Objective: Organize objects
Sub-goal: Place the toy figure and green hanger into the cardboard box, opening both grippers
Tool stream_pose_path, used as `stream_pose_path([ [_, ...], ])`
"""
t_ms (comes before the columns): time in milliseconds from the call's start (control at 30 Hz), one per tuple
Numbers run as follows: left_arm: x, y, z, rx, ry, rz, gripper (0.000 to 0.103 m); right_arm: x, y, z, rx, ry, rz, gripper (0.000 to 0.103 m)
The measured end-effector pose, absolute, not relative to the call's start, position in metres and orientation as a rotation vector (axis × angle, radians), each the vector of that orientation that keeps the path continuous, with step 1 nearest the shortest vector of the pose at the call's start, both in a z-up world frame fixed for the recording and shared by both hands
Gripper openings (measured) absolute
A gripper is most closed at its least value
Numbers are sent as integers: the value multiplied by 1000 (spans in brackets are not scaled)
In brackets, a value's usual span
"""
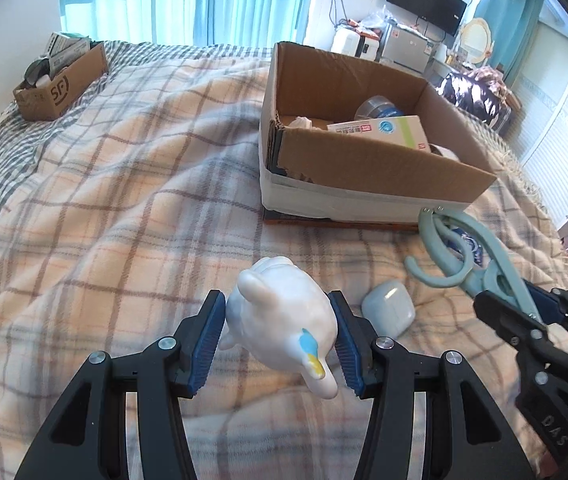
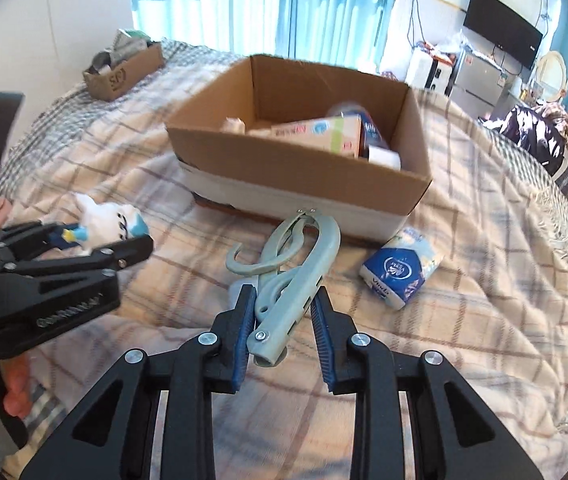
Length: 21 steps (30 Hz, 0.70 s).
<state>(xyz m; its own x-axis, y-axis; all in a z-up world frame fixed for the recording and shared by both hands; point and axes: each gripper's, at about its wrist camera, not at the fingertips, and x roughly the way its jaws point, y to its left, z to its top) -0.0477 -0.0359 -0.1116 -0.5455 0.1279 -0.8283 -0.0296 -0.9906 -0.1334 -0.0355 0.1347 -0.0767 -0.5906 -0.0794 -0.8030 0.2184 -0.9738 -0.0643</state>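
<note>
On the plaid blanket point(image 1: 123, 184), each gripper has a different object between its fingers, short of the big cardboard box point(image 1: 364, 168).

Between the blue pads of the left gripper point(image 1: 279, 338) sits a white ceramic duck figurine point(image 1: 279, 320), pinched from both sides, its blue-and-yellow end pointing back toward the camera. Just right of it lies a small pale earbud case point(image 1: 388, 308). The right gripper point(image 2: 286, 328) straddles the end of a folded grey-green plastic hanger point(image 2: 296, 264); its left pad touches the hanger, its right pad stands apart, so the jaws are spread. A blue tissue pack point(image 2: 400, 268) lies near the box's front corner. Inside the box rest a green-and-white carton point(image 1: 384, 130) and a clear bottle point(image 1: 380, 106). A smaller filled box point(image 1: 63, 84) stands far off at the bed's edge.
</note>
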Motion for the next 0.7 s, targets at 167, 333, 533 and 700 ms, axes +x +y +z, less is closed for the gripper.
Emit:
stream_pose_path([
  [167,-38,-37,-94,-1420,-200,2701,54,-20,138,-45,1256,254,-2699,27],
  [333,-35,-29,-53,-1302,-196,2720,54,-16,146,-5,1159,276,-2762,27],
  [533,-59,-16,-14,-1207,-160,2715,54,-34,153,40,1036,319,-2807,27],
  [700,-106,-6,11,-1141,-105,2748,54,-69,156,58,967,340,-2818,27],
])
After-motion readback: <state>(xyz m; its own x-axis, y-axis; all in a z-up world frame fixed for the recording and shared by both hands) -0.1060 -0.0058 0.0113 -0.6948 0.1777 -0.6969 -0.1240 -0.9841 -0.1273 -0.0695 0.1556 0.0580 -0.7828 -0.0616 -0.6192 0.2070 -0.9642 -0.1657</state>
